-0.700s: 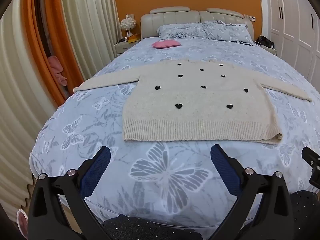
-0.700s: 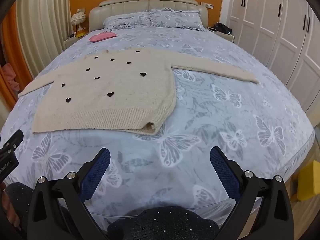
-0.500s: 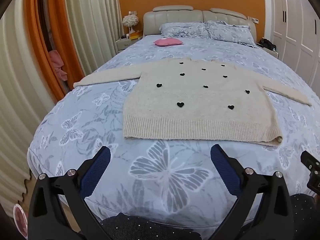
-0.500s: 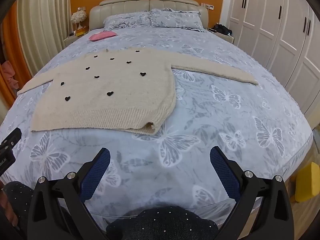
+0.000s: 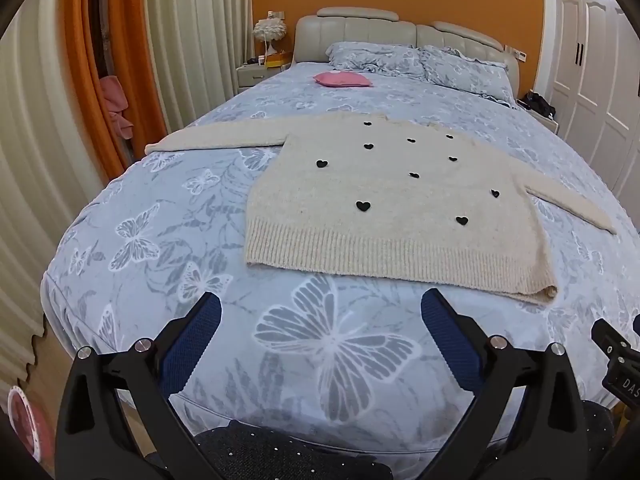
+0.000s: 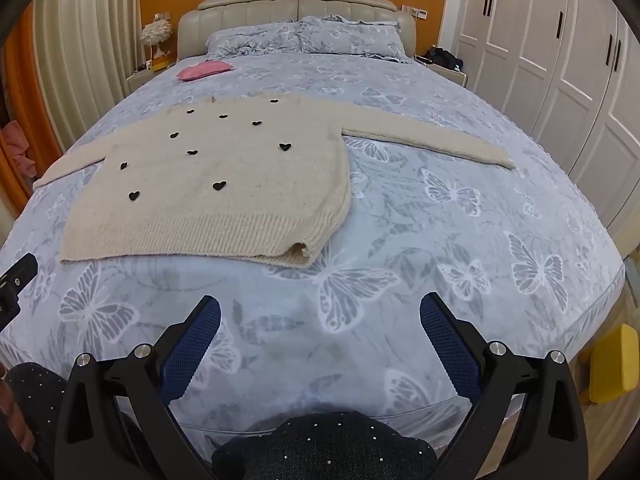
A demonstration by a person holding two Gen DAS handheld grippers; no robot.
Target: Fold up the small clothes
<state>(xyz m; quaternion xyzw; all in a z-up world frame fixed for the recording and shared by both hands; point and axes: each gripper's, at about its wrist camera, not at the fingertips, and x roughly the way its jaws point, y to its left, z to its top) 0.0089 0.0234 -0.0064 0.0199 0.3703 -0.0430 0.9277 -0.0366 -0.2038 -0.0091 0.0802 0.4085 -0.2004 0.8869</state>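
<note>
While the left gripper (image 5: 320, 312) hung at the bottom of its frame, jaws wide apart and holding nothing, the cream sweater (image 5: 384, 200) lay flat mid-frame on the blue bed (image 5: 160, 208). Its sleeves stretched left to right, its hem pointed at the cameras. The right gripper (image 6: 320, 312) was just as wide and empty. Only its view showed a yellow stool (image 6: 614, 364) at lower right.
</note>
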